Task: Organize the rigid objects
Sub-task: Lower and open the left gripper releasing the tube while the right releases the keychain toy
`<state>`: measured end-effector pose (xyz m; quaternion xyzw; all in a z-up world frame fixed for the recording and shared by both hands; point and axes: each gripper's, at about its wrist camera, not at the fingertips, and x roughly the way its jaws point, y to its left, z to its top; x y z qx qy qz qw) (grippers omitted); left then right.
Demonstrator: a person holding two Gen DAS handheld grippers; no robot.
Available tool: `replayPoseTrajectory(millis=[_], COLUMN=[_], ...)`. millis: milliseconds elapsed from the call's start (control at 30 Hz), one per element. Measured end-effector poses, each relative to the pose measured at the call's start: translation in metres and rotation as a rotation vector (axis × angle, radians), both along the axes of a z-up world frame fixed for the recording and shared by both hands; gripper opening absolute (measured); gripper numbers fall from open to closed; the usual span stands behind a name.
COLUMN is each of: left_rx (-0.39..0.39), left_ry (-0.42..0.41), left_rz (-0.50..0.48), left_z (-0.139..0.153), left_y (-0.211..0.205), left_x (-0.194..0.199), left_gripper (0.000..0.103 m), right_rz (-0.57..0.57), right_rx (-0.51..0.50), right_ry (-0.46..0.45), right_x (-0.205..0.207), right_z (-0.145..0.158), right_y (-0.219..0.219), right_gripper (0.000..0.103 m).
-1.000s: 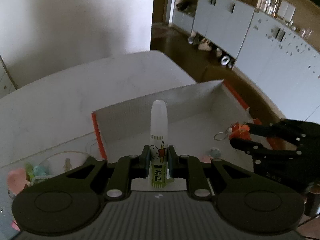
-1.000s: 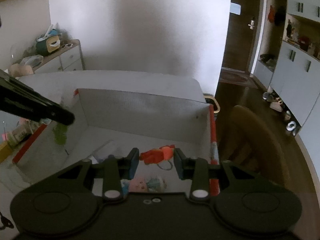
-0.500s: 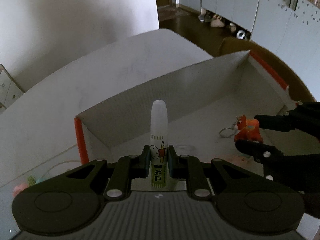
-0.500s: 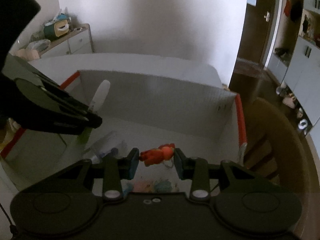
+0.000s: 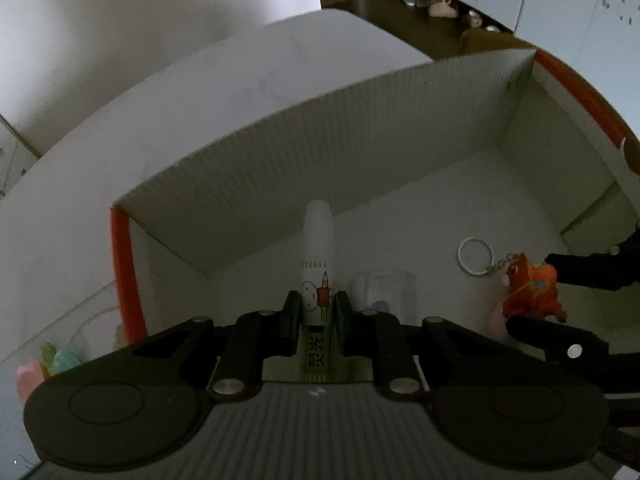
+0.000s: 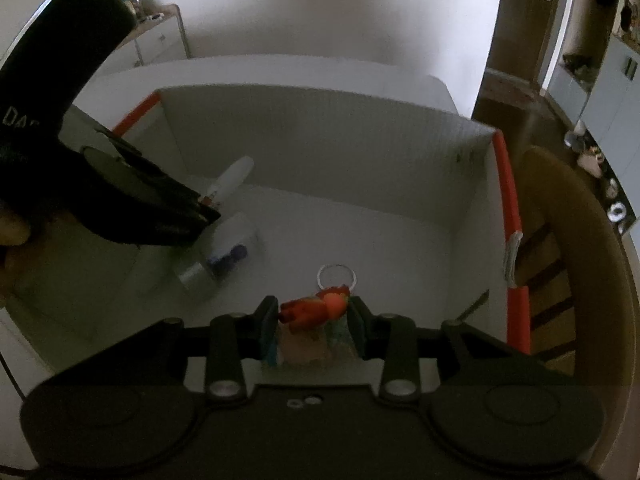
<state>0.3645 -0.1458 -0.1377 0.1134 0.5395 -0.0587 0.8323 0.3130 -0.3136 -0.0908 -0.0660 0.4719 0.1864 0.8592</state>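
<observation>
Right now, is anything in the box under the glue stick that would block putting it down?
Yes. A clear container lies on the box floor just right of the glue stick in the left gripper.

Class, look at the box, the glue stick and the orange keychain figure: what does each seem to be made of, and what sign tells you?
Box: probably corrugated plastic or cardboard, matt white; fine ribs run down its walls.
Glue stick: likely smooth plastic, with a frosted cap and a printed label.
Keychain figure: possibly soft plastic or rubber, matt orange, moulded; its ring looks like shiny metal.
</observation>
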Motion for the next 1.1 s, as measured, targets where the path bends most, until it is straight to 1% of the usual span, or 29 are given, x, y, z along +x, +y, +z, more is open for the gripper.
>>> replayPoseTrajectory(millis=[233, 300, 367, 533, 633, 733, 867, 1100], left_rx=[0.003, 0.008, 0.01, 0.01, 0.009, 0.011, -0.002, -0.045], left_ry=[0.057, 0.071, 0.085, 0.106, 0.11, 0.099, 0.075, 0.027], left_rz=[-0.007, -0.012, -0.013, -0.02, -0.013, -0.02, -0.025, -0.006], left_z=[-0.011, -0.013, -0.014, -0.014, -0.011, -0.007, 0.001, 0.019], left_y=[-0.003, -0.005, -0.006, -0.007, -0.007, -0.008, -0.009, -0.002], left_x=[-0.002, -0.005, -0.003, -0.007, -0.01, -0.016, -0.026, -0.035], left_gripper=[0.017, 0.017, 0.017, 0.017, 0.017, 0.017, 0.017, 0.017], right_rz=[-0.015, -0.02, -0.022, -0.024, -0.019, -0.015, -0.019, -0.025], right_rx=[-0.006, -0.003, -0.002, -0.001, 0.003, 0.002, 0.008, 0.022], right_ry=[0.049, 0.06, 0.057, 0.056, 0.052, 0.041, 0.037, 0.017], right_x=[0.004, 0.005, 0.006, 0.004, 0.0, -0.003, -0.007, -0.018], right_z=[-0.002, -0.001, 0.001, -0.001, 0.002, 0.003, 0.006, 0.014], right_y=[0.0, 0.0, 0.0, 0.0, 0.0, 0.0, -0.001, -0.002], right_gripper=[0.039, 0.044, 0.053, 0.055, 0.061, 0.066, 0.068, 0.076])
